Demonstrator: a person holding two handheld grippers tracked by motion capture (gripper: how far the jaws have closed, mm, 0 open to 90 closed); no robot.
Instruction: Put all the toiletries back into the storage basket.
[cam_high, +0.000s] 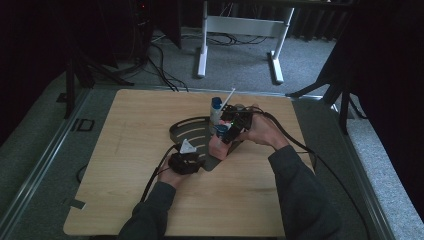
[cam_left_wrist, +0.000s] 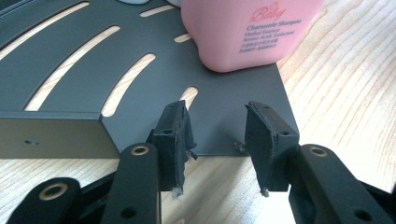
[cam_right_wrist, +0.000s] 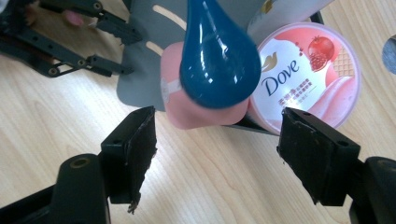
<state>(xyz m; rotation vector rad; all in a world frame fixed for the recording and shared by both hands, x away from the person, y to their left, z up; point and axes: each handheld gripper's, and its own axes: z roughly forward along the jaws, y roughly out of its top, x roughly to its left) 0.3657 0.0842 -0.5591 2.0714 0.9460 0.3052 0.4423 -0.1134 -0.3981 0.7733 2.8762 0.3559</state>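
A dark grey slotted tray (cam_high: 187, 131) lies on the wooden table. A pink shampoo bottle (cam_left_wrist: 247, 32) with a blue cap (cam_right_wrist: 219, 60) stands on the tray's near corner. A Dove tub (cam_right_wrist: 308, 74) sits right beside the bottle. My left gripper (cam_left_wrist: 217, 116) is open, low at the tray's (cam_left_wrist: 60, 70) front edge, with the corner of the plate between its jaws and untouched. My right gripper (cam_right_wrist: 219, 121) hangs over the bottle with its jaws wide apart, one on each side of the bottle and tub, holding nothing. In the high view the left gripper (cam_high: 192, 160) and right gripper (cam_high: 230, 132) flank the pink bottle (cam_high: 218, 147).
A white bottle with a blue cap (cam_high: 216, 107) stands at the tray's far side. Cables trail from both grippers across the table (cam_high: 125, 200). Beyond the table's far edge stand white desk legs (cam_high: 202, 55) and floor cables.
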